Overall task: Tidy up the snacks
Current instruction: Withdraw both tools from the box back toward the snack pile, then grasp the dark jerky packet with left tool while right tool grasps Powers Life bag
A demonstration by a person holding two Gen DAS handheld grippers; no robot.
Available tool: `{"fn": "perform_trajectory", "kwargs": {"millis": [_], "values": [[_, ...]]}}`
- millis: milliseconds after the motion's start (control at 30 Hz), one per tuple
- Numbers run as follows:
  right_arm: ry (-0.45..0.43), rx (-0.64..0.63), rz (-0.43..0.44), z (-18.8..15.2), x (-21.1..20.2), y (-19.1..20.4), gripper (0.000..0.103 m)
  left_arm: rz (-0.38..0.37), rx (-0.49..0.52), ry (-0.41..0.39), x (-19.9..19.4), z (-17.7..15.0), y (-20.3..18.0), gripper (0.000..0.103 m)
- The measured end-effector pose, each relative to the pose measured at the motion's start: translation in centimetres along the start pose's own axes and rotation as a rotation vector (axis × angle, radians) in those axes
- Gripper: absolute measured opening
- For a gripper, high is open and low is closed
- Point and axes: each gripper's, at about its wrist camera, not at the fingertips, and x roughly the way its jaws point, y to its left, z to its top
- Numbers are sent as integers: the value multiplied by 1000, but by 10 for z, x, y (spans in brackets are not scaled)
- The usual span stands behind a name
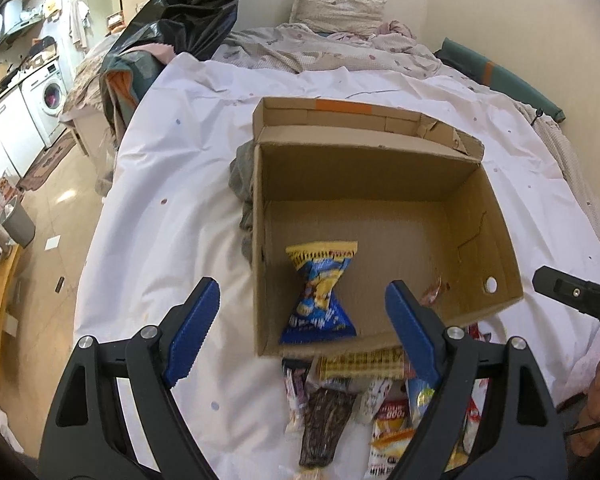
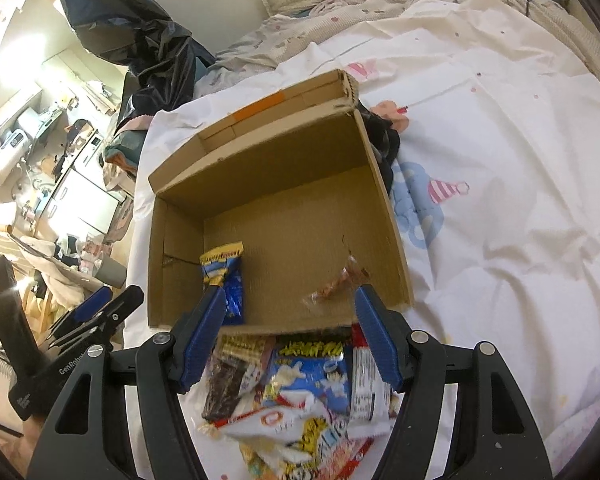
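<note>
Left gripper (image 1: 302, 312): serrated blue pads spread wide, holding nothing, poised over the near wall of the corrugated cardboard box (image 1: 496, 240). Inside the box, left of centre, lies a glossy blue-and-yellow snack packet (image 1: 320, 292) pinched at its waist. Only the right wrist view shows the small clear wrapped snack (image 2: 336, 282) plainly. Right gripper (image 2: 290, 332): equally wide, empty, above the crinkled snack pile (image 2: 300, 392) on the white bed sheet (image 2: 500, 200).

The snack pile (image 2: 296, 392) runs off the bottom edge, its lettering blurred — the dark cloth (image 1: 244, 196) hides mostly behind the cardboard box (image 1: 500, 240), and the small clear packet (image 2: 336, 280) inside is too smeared to identify.
</note>
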Motion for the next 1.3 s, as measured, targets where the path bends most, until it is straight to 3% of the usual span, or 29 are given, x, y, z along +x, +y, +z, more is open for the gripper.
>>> {"fn": "perform_trajectory", "kwargs": {"millis": [567,800,867,1000,1067,1233,1300], "values": [[47,79,-5,-56,-24,-23,70,15,-136,122,-5,-47,34,82],[88,166,-10,-68,-19,-45,70,24,-163,263,25,-64,39,80],[92,178,-13,-68,-18,-47,70,23,-134,318,37,-71,32,76],[93,193,-12,-67,-16,-48,70,18,8,420,63,-92,4,57],[99,194,-10,-66,-14,-48,70,15,56,439,69,-99,-6,54],[104,188,-8,-66,-13,-47,70,54,244,459,83,-115,-41,54],[104,191,-9,-67,-13,-48,70,69,287,456,87,-118,-49,60]]}}
